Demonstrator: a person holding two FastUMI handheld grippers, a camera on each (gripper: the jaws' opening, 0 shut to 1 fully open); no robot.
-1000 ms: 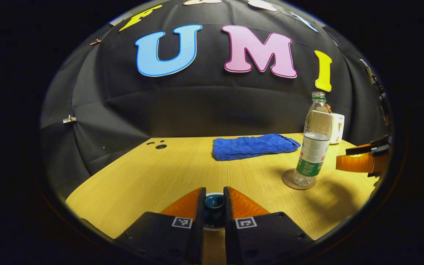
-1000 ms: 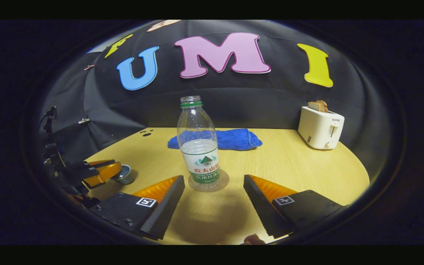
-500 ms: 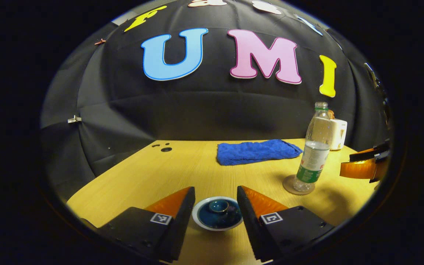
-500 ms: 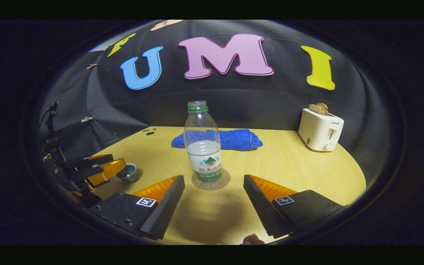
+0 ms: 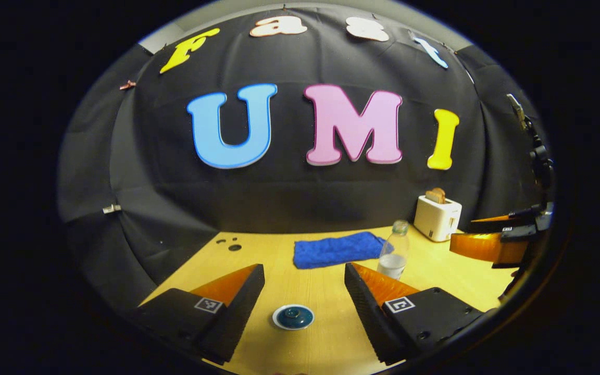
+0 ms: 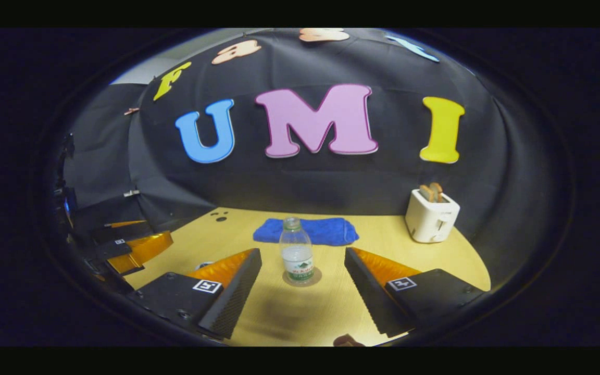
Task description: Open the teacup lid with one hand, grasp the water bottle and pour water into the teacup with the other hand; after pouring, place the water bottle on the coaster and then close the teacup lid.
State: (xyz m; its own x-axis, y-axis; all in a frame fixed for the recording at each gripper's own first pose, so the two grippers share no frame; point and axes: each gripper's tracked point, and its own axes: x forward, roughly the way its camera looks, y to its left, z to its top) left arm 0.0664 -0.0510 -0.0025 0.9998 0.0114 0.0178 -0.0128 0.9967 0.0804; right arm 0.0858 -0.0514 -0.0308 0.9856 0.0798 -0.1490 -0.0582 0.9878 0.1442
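**Both tongs pull back from lidded teacup and bottle**

The left tongs (image 5: 304, 291), clamped on the teacup lid's knob a second ago, now stand wide apart and well back from it; half a second ago they had already parted around it. The lid (image 5: 292, 316), a round dark-blue glazed disc with a pale rim and a small knob, sits on the teacup on the bench (image 5: 279, 260) between and beyond the fingertips, touched by neither. The cup's body cannot be made out beneath it.

In the right gripper view, the right tongs (image 6: 302, 265) are likewise spread wide and empty, as they were a second ago, but have drawn away, so the water bottle (image 6: 296, 256) looks much smaller than before. The bottle, clear ribbed plastic with a green neck ring and a white-and-green label, stands upright and uncapped on a thin round brownish coaster (image 6: 302, 278), partly filled. It is unmoved from the earlier frames.

The bench is pale wood-grain laminate with a curved edge. A folded blue terry towel (image 6: 306, 230) lies behind the bottle, and a boxy white toaster (image 6: 431, 216) holding two bread slices stands to the right by the wall. The left tongs show at the left edge of the right gripper view.
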